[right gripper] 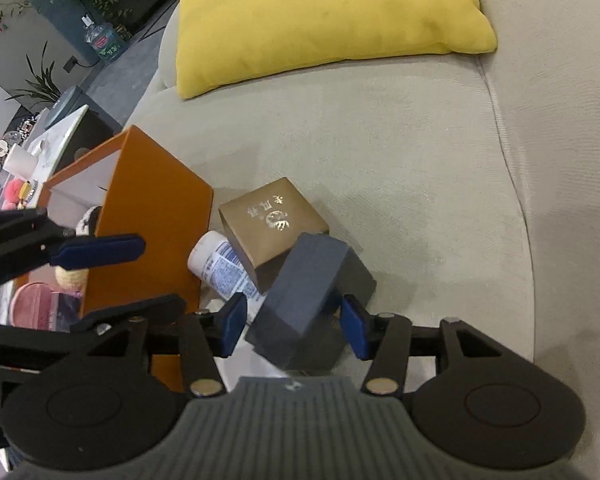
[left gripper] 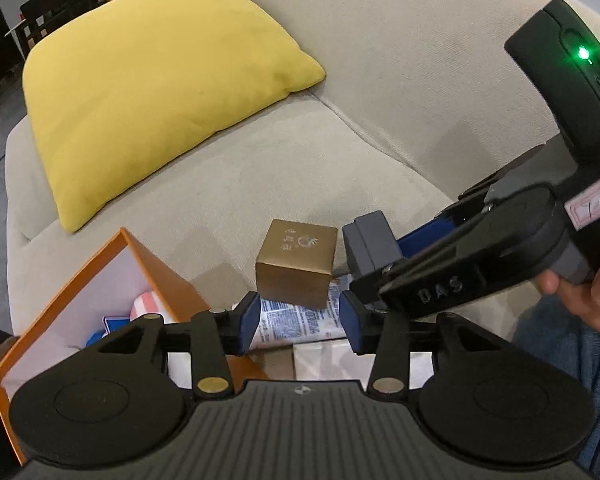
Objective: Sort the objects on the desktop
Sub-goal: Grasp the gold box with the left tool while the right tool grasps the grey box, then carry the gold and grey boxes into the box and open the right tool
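A gold box (left gripper: 298, 264) (right gripper: 274, 224) rests on a white printed tube (left gripper: 296, 322) (right gripper: 224, 266) on the beige sofa seat. My left gripper (left gripper: 298, 322) is open, its blue pads on either side of the tube. My right gripper (right gripper: 294, 322) straddles a dark grey box (right gripper: 304, 296), which also shows in the left wrist view (left gripper: 370, 246); the pads look slightly apart from it. An open orange box (left gripper: 100, 292) (right gripper: 152, 236) stands left, holding small items.
A yellow pillow (left gripper: 152, 92) (right gripper: 324, 16) lies at the back of the sofa (left gripper: 380, 80). A cluttered side table (right gripper: 28, 160) stands left of the sofa. A white box (left gripper: 332, 360) lies under my left gripper.
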Tool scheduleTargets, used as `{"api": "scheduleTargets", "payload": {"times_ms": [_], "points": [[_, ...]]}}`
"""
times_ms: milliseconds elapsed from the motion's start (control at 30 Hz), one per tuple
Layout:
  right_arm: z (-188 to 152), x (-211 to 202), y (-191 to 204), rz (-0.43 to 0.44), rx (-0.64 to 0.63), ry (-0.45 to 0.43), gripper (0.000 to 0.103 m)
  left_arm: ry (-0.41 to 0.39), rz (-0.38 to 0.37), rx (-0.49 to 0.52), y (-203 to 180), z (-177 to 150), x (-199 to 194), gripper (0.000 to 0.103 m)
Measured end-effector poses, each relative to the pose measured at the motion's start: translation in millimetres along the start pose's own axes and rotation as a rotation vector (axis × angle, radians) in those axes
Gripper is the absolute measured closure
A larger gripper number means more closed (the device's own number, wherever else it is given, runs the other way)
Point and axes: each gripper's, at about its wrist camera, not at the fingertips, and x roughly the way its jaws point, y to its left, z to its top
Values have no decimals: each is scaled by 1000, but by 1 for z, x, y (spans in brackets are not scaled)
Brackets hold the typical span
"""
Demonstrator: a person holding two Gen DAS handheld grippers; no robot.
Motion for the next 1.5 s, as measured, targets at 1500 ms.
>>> {"api": "scheduleTargets", "payload": {"times_ms": [1500], "points": [[14,-20,-48,-71,-56,-66,66,114,-43,91,-3,39,68,35]]}}
